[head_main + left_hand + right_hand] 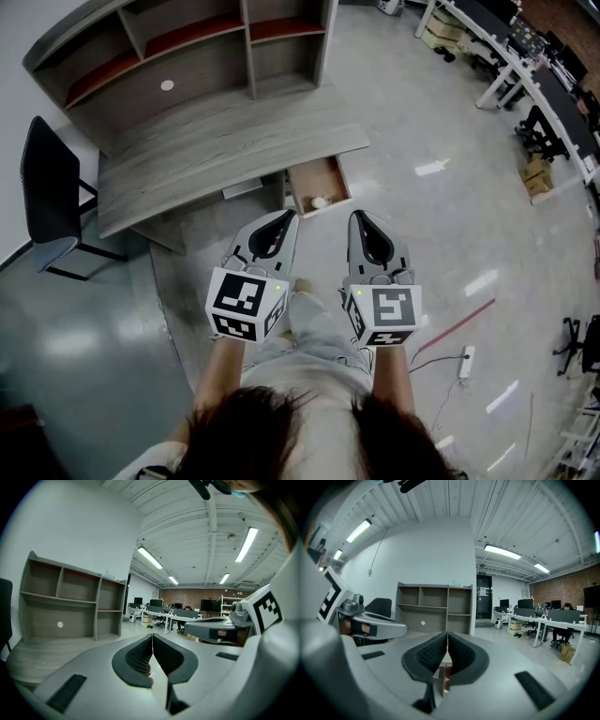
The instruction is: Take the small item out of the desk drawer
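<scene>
Grey wood-grain desk [216,141] with a shallow, brown-floored drawer [314,176] open; a small rounded white item [320,202] lies near its front. Left gripper [286,217] and right gripper [359,217], with smooth grey shells and ribbed black pads, hover just before the drawer, jaws pressed together, empty.

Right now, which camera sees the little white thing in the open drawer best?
The head view: it looks down into the open drawer, where the small white item lies. Both gripper views look level across the desk and shelves, so neither shows the item.
</scene>
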Action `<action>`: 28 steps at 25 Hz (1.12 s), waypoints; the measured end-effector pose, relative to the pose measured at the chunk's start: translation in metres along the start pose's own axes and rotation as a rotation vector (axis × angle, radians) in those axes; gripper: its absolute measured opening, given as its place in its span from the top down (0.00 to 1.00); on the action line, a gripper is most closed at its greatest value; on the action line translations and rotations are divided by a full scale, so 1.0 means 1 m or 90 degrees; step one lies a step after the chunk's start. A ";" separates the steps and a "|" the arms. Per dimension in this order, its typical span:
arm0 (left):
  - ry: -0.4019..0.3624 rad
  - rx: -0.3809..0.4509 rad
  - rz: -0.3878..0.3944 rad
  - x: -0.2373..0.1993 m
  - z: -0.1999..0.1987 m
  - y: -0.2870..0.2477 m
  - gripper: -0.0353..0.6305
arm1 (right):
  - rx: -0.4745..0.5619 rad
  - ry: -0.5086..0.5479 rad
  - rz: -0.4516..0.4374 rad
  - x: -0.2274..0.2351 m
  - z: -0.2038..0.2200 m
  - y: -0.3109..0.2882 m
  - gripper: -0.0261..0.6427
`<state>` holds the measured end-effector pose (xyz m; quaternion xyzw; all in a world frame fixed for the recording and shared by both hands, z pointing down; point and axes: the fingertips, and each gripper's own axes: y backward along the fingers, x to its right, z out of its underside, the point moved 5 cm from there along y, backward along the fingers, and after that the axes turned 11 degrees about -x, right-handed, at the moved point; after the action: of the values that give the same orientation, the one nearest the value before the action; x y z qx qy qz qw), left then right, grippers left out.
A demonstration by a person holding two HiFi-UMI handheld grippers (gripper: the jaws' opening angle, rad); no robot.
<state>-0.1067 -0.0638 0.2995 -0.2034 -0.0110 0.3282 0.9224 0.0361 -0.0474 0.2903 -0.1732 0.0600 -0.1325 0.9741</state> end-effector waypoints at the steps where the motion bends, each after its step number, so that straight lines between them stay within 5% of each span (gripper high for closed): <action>1: 0.003 -0.002 0.000 -0.003 -0.001 -0.006 0.92 | -0.003 0.000 -0.005 0.003 0.000 -0.006 0.92; 28: 0.045 -0.026 -0.080 -0.062 0.001 -0.118 0.92 | -0.119 0.095 -0.129 0.051 0.036 -0.143 0.92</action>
<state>-0.0850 -0.1840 0.3522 -0.2329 0.0023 0.2621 0.9365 0.0571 -0.1798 0.3710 -0.2580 0.1261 -0.2367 0.9282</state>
